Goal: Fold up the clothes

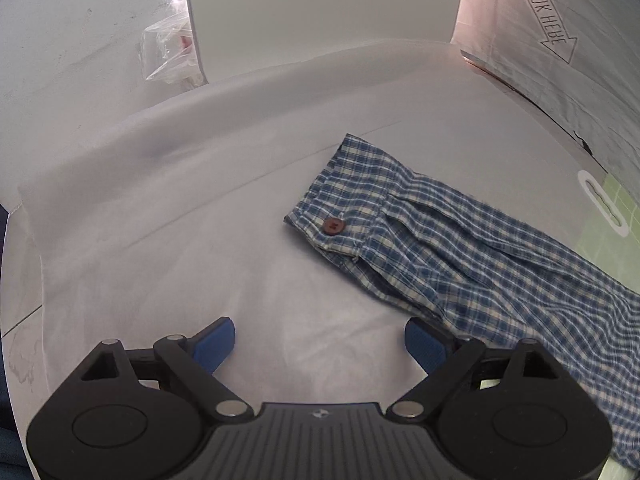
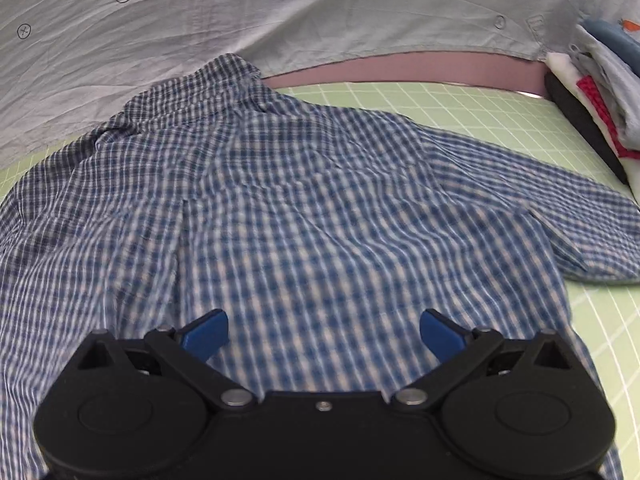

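A blue-and-white checked shirt lies spread on the green gridded mat, collar toward the far left. One sleeve stretches onto a white sheet, and its cuff carries a brown button. My left gripper hovers over the bare white sheet just short of that cuff, jaws wide apart and empty. Its right fingertip is close to the sleeve's edge. My right gripper hangs open above the body of the shirt with nothing gripped.
A white upright panel and a crumpled clear plastic bag stand behind the white sheet. Pale grey printed cloth lies beyond the shirt. A stack of folded clothes sits at the mat's far right.
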Available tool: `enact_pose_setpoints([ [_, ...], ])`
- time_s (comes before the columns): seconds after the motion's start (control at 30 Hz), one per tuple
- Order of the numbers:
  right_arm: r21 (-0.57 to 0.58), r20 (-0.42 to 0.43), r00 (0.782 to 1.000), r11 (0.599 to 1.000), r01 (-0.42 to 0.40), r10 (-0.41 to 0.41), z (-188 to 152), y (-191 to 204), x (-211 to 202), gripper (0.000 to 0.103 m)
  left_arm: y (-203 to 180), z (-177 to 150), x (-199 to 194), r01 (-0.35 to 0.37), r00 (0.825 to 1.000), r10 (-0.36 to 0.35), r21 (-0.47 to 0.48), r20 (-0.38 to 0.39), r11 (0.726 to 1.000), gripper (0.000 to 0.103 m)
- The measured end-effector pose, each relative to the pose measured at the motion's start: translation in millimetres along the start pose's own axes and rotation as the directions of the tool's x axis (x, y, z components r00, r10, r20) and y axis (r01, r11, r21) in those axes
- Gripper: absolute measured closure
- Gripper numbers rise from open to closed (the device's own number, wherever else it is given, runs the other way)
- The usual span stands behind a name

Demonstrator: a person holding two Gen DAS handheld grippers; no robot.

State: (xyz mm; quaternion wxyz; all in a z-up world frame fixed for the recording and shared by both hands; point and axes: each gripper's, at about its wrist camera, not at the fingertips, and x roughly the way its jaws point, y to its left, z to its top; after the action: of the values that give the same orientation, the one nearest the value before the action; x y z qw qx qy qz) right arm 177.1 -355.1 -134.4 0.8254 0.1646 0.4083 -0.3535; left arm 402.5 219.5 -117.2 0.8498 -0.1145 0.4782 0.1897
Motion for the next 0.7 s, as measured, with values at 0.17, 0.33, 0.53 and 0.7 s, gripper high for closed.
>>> enact_pose_setpoints([
  [0.17,-0.054,0.003,0.996,0.995,-0.084,0.085,41.1,50.4,31.3,0.000,-2.9,22.3,16.6,-0.042,0.999,0.043,-0.032,0.031,0.999,0.008],
  [0.33,-0.133,0.001,0.987,0.978,-0.159,0.161,72.7,98.4,62.9,0.000,-9.7,35.2,26.3,-0.066,0.996,0.068,-0.037,0.056,0.997,0.005],
  [0.53,-0.196,0.054,0.982,0.966,-0.167,0.180,111.9,132.7,94.4,0.000,-16.7,40.0,32.7,-0.084,0.993,0.088,-0.060,0.077,0.995,0.001],
  [0.7,-0.226,0.071,0.975,0.955,-0.192,0.212,142.4,146.0,118.3,0.000,-19.5,41.7,34.2,-0.093,0.991,0.097,-0.056,0.087,0.994,0.000],
])
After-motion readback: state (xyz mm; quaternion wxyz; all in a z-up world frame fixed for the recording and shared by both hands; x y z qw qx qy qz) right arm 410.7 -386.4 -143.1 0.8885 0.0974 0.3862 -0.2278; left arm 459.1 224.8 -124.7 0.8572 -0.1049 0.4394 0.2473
